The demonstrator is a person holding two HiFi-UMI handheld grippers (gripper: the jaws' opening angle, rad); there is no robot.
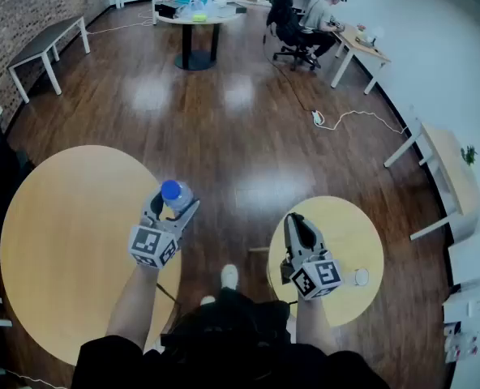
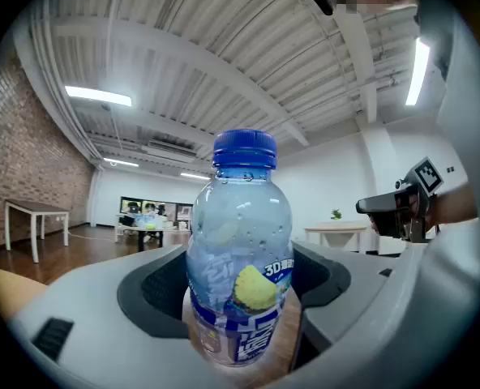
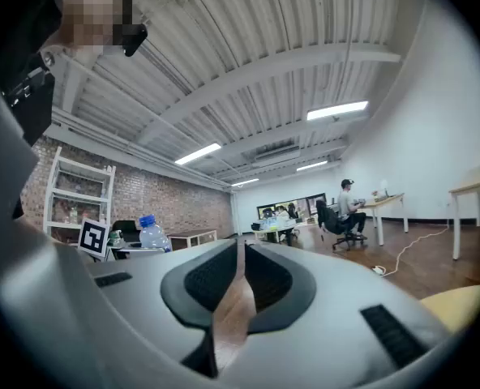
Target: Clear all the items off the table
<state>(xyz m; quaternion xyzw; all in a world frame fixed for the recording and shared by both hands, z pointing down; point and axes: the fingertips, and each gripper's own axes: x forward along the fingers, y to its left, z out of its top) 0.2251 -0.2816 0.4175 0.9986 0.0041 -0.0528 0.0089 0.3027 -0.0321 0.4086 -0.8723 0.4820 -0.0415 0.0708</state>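
Observation:
My left gripper (image 1: pixel 173 204) is shut on a clear plastic bottle (image 1: pixel 176 194) with a blue cap and a blue-and-yellow label. It holds the bottle upright in the air, just past the right edge of the large round yellow table (image 1: pixel 62 241). In the left gripper view the bottle (image 2: pixel 238 250) fills the space between both pads. My right gripper (image 1: pixel 295 222) hangs over the small round yellow table (image 1: pixel 349 229), shut with nothing in it; its pads (image 3: pixel 264 278) leave only a thin slit. A small white round object (image 1: pixel 361 277) lies on that small table, right of the gripper.
Brown wood floor lies between the two tables, with my shoe (image 1: pixel 229 276) on it. At the back stand a round table (image 1: pixel 198 14) with clutter, a person seated at a desk (image 1: pixel 321 14) and a bench (image 1: pixel 45 51). A white desk (image 1: pixel 447 177) and a cable (image 1: pixel 345 118) are at right.

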